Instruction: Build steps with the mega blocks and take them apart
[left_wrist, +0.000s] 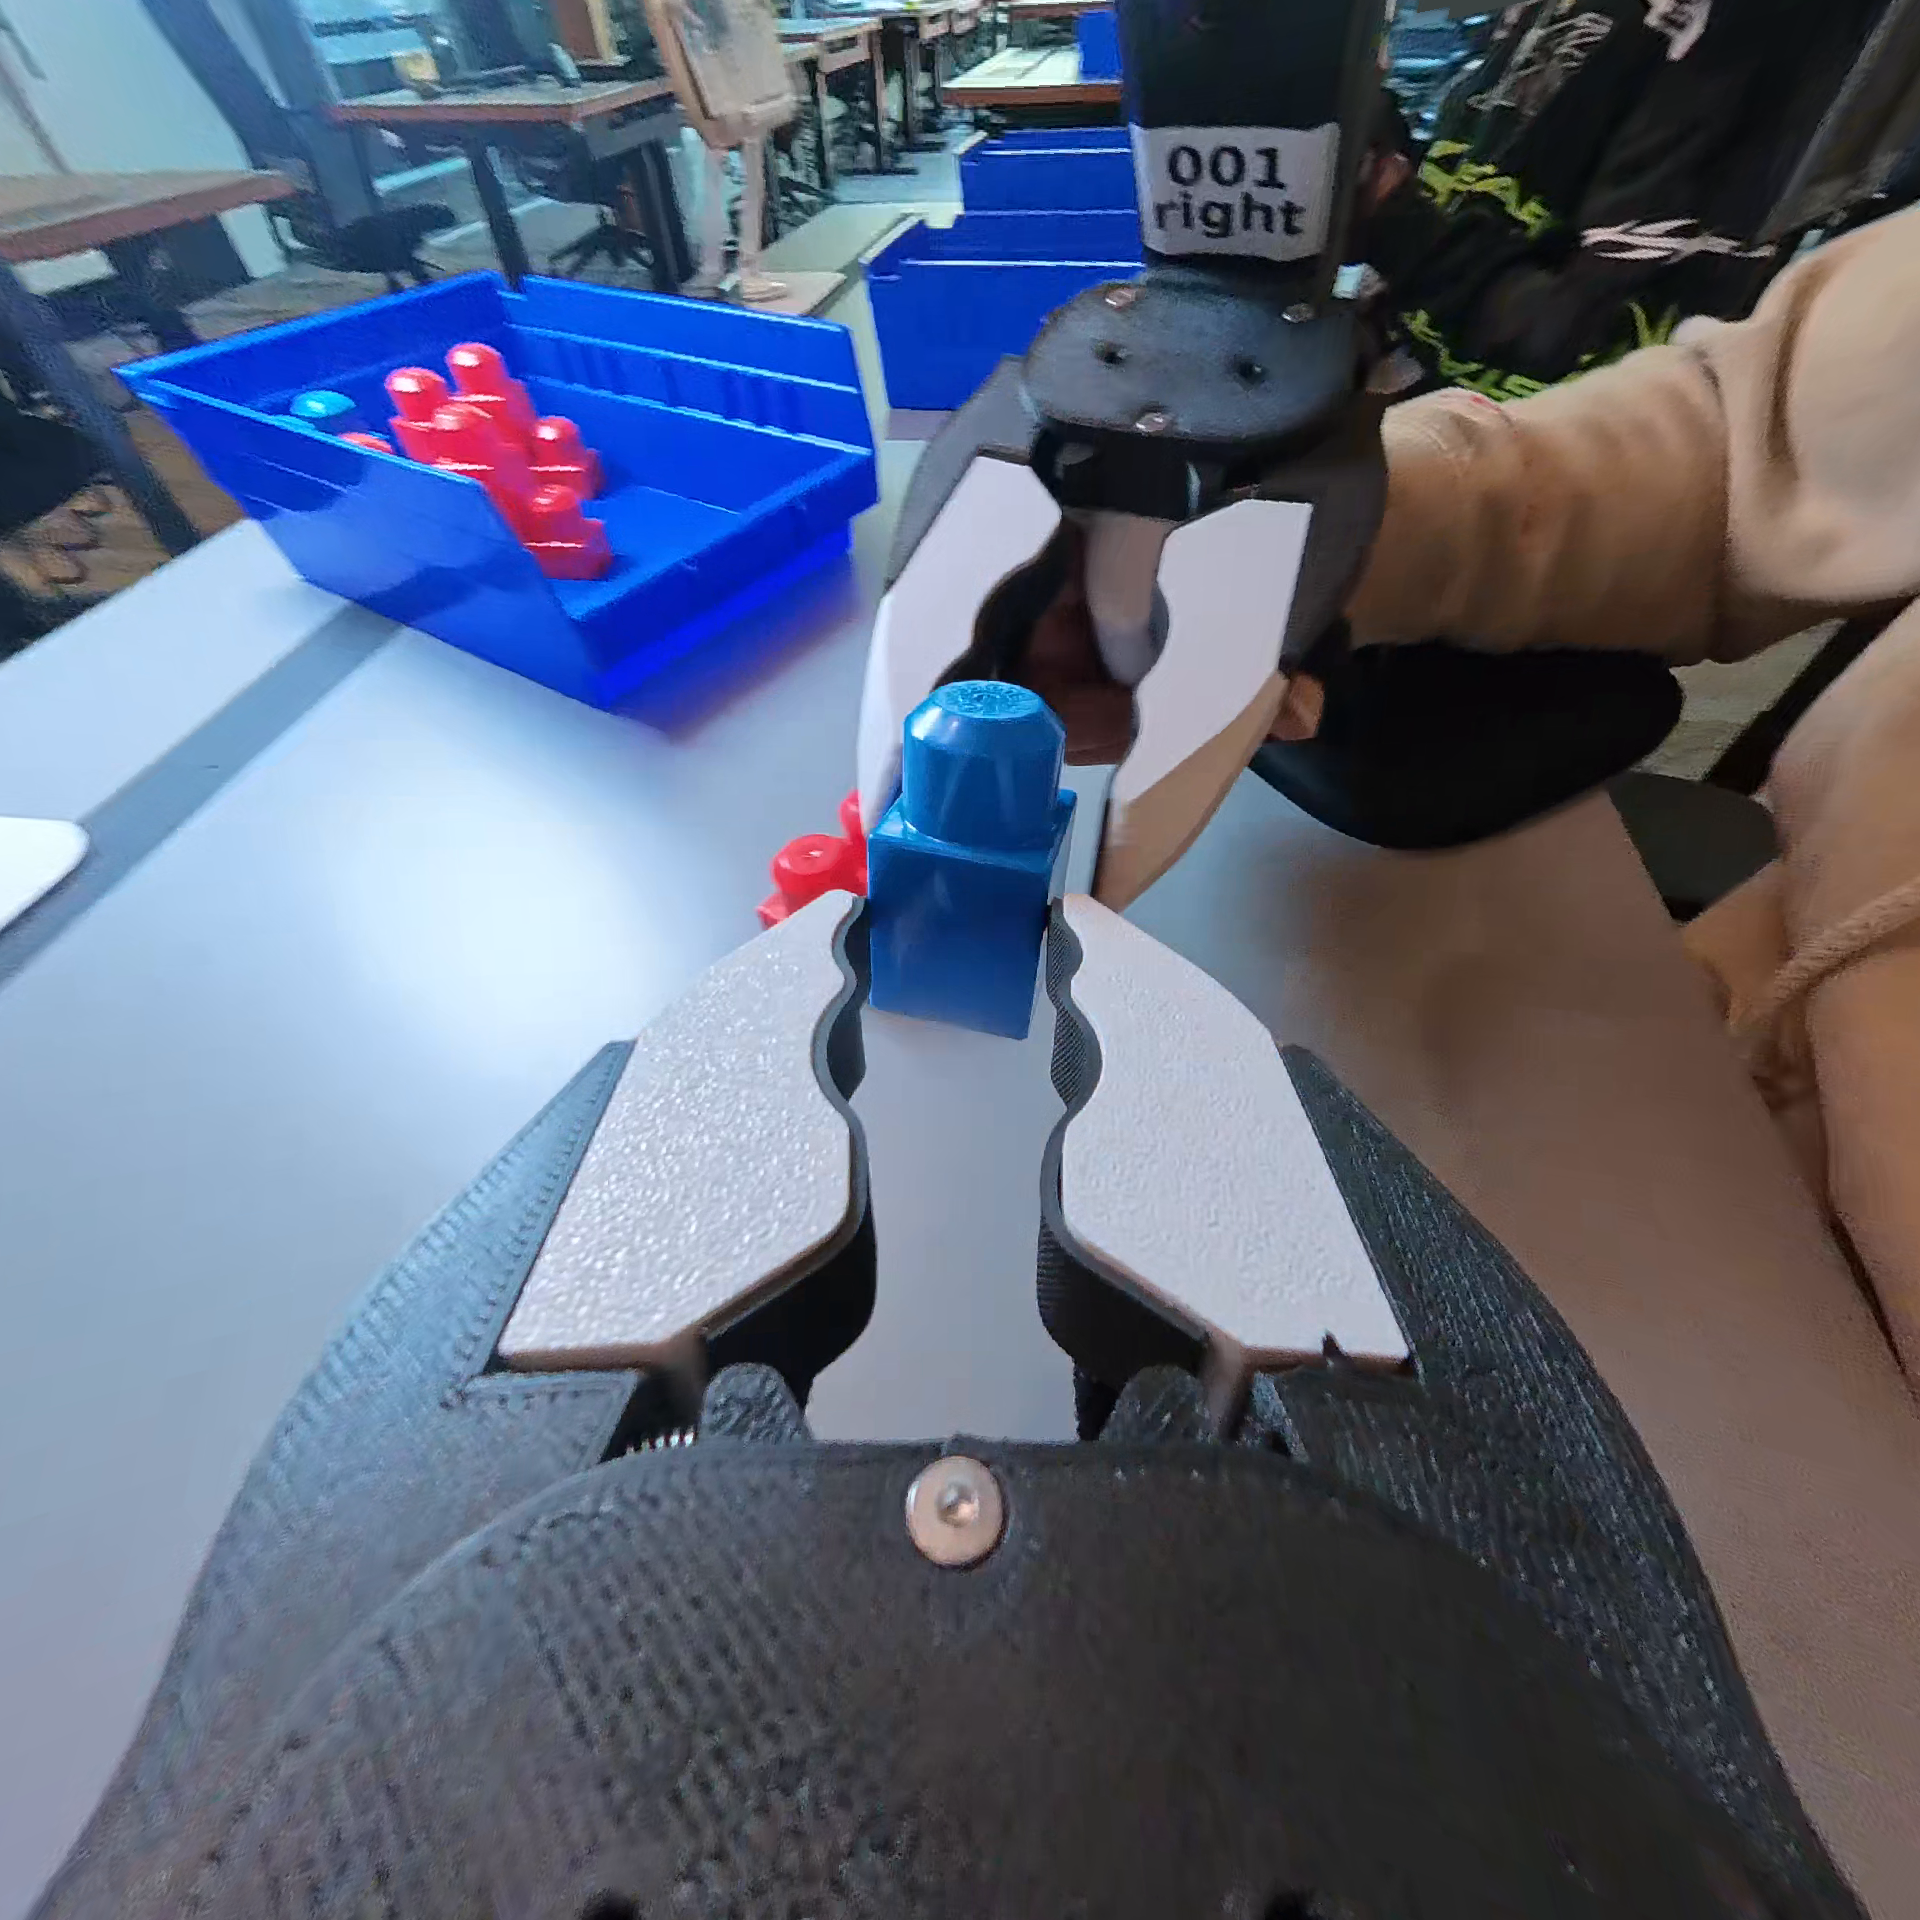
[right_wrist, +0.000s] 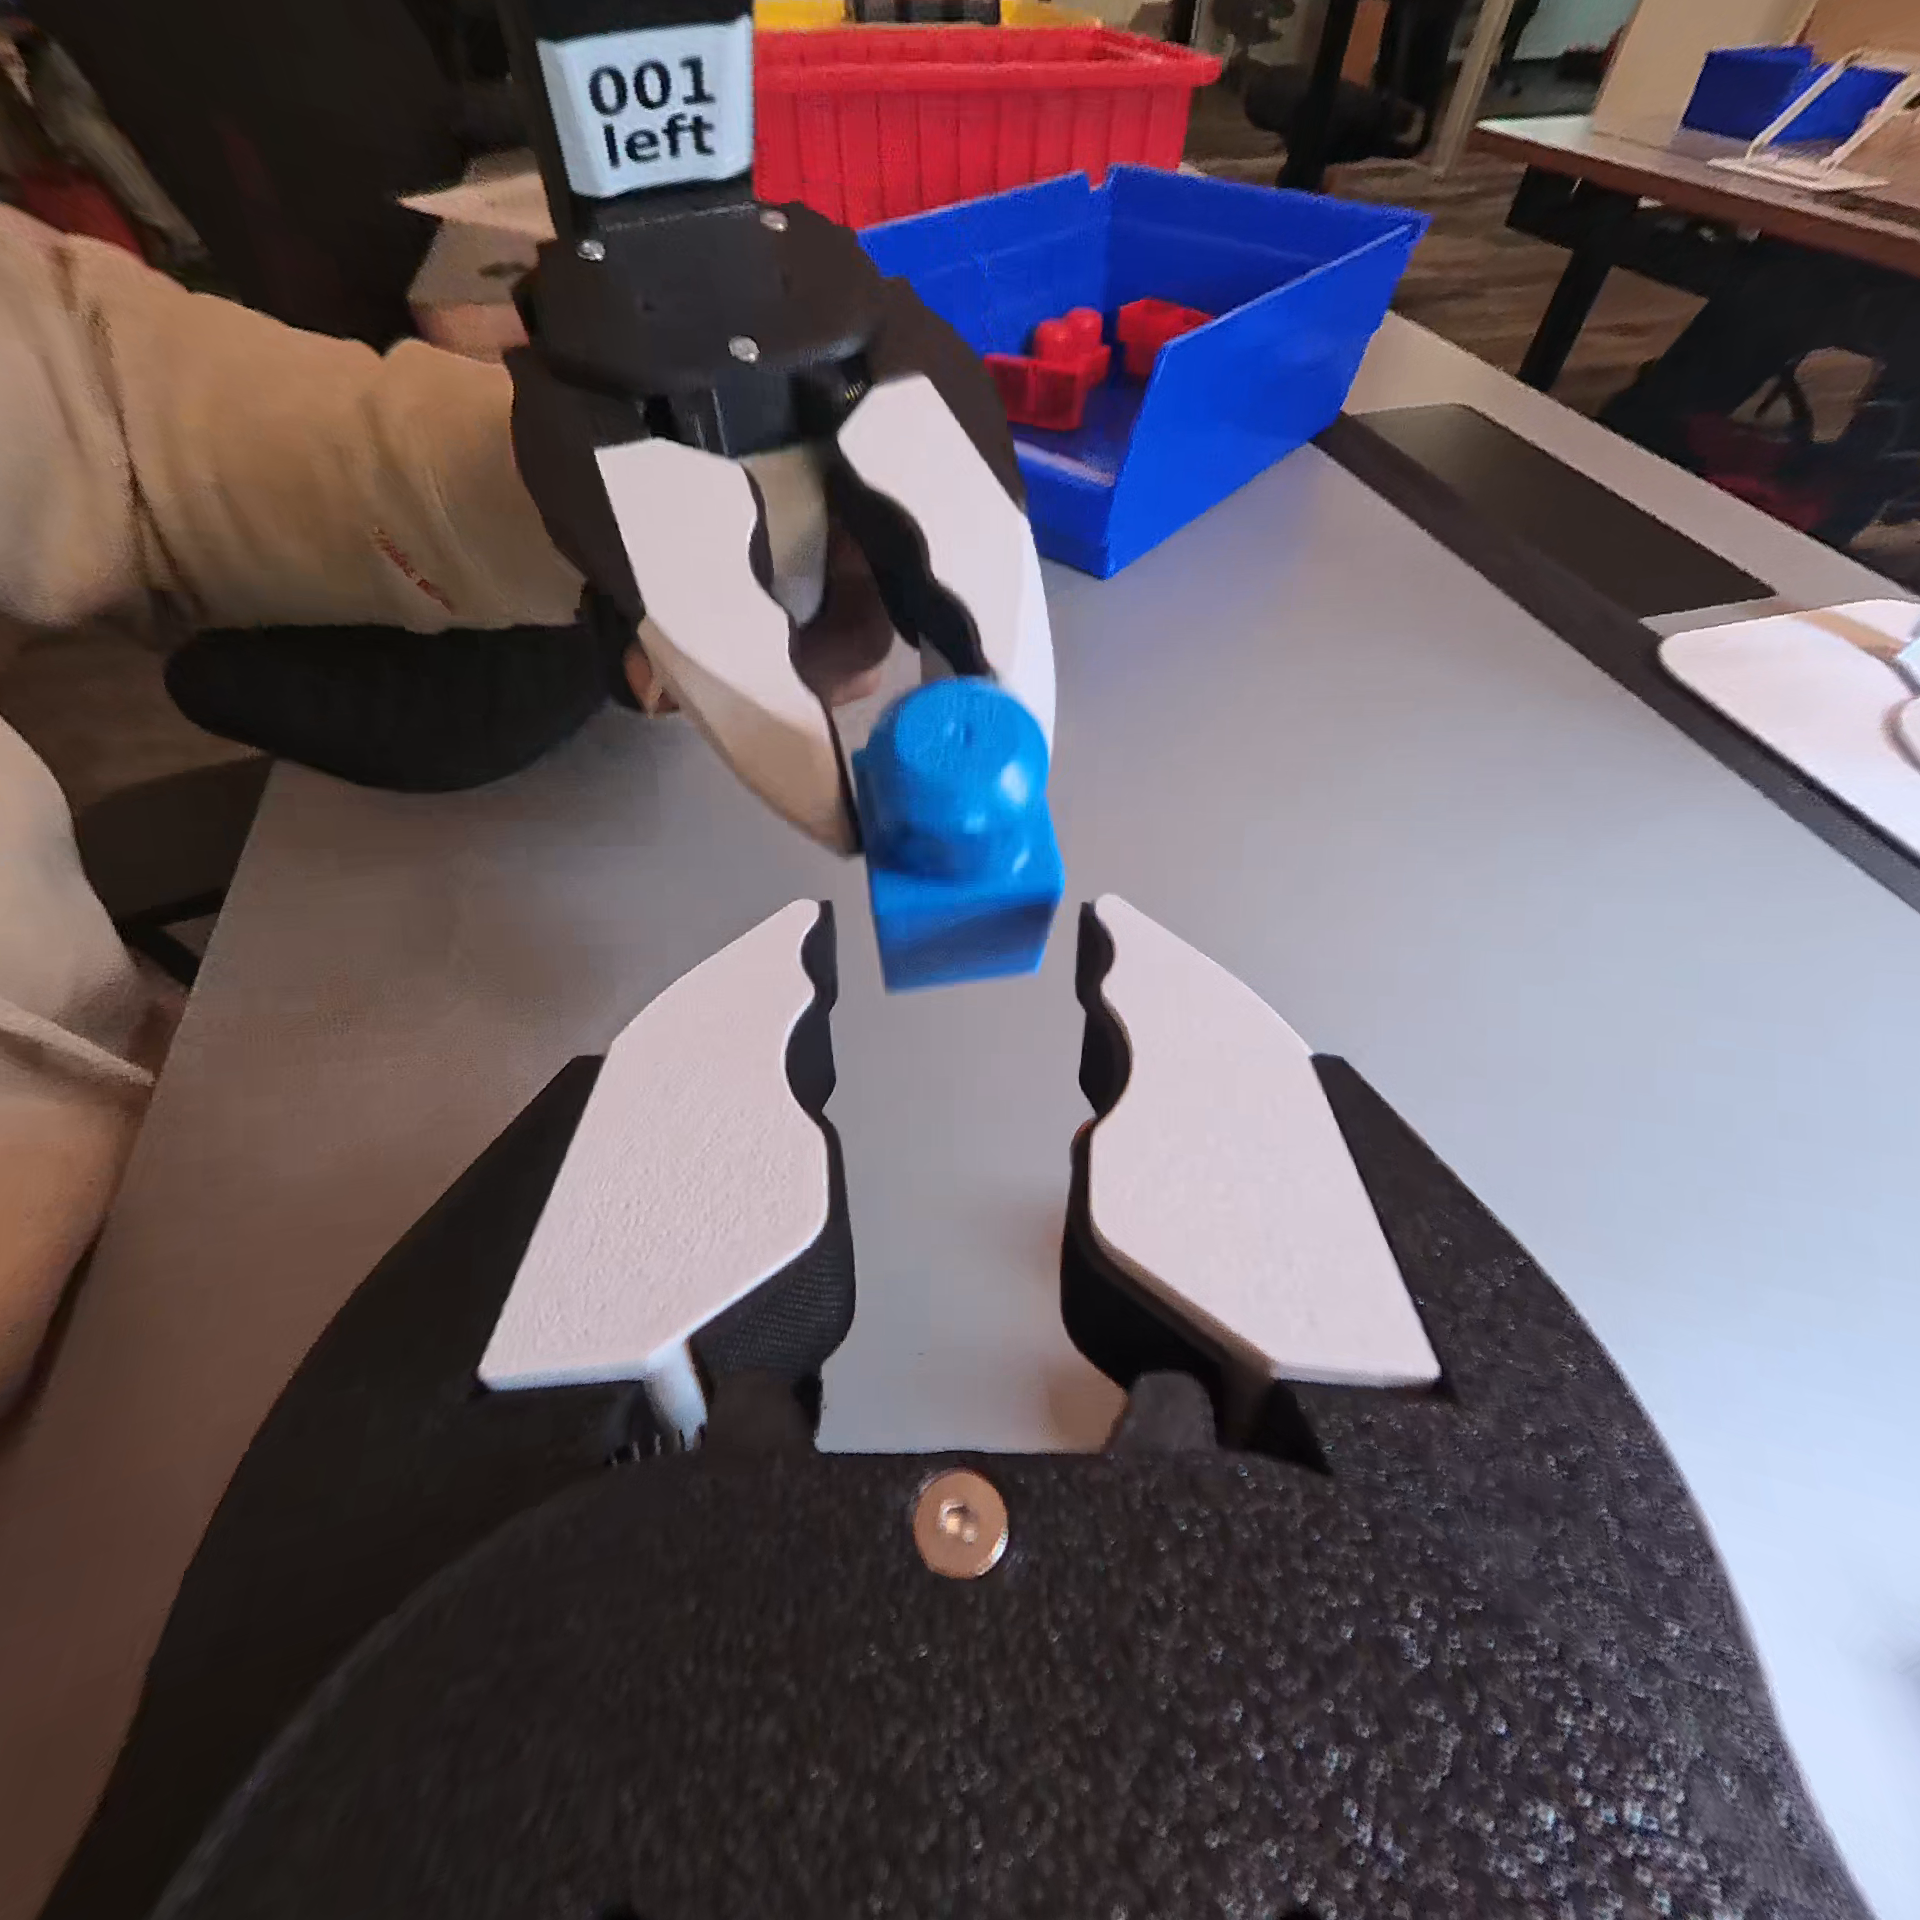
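Trouble could come quickly: my left gripper pinches the blue block only by its fingertips, above the table. My right gripper gapes empty just beside it. Nudge it while reaching and I reckon it twists free, dropping near the red block; the rest sit in the blue bin.
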